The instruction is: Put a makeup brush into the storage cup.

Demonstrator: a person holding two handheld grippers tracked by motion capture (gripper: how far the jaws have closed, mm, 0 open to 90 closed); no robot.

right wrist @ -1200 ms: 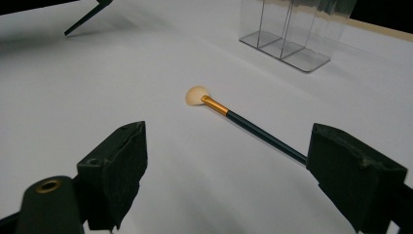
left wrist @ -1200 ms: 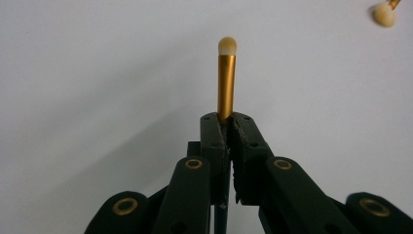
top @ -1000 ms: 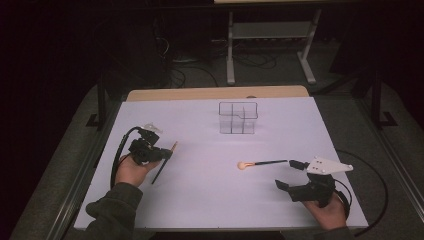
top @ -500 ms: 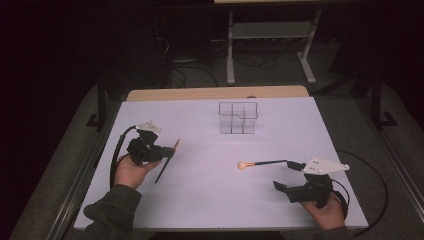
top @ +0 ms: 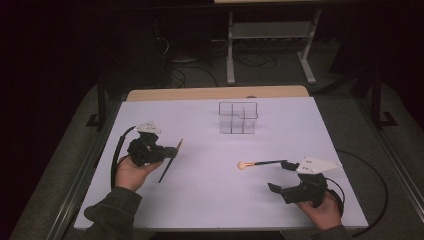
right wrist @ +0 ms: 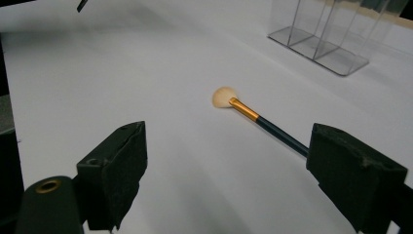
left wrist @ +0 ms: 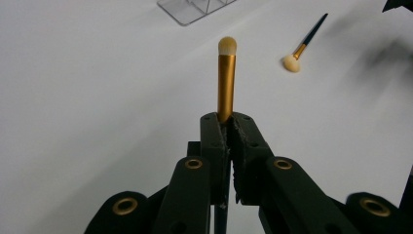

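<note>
The left gripper [top: 167, 151] sits over the left part of the white table [top: 210, 200], near its left edge. Its jaws are pressed together on a small gold-ferruled brush [left wrist: 226, 83]; in the left gripper view the bristle tip projects beyond the jaw ends. In the high view the dark handle runs down and back toward the person, and whether it touches the surface cannot be told.

The right gripper [top: 281, 176] is near the front right corner, close to the front edge. Its jaws stand wide apart with nothing between the pads. A second brush [right wrist: 253, 117] lies flat on the table just beyond them; its fan-shaped pale head points toward the table's centre and its dark handle end passes close to one jaw.

A clear acrylic organizer [top: 238, 118] with several compartments stands upright toward the far edge, well apart from both grippers. Open surface extends between the two grippers and between them and the organizer.

The room beyond the table is dark. A metal stand [top: 270, 45] and loose cables [top: 185, 70] are on the floor behind the far edge.
</note>
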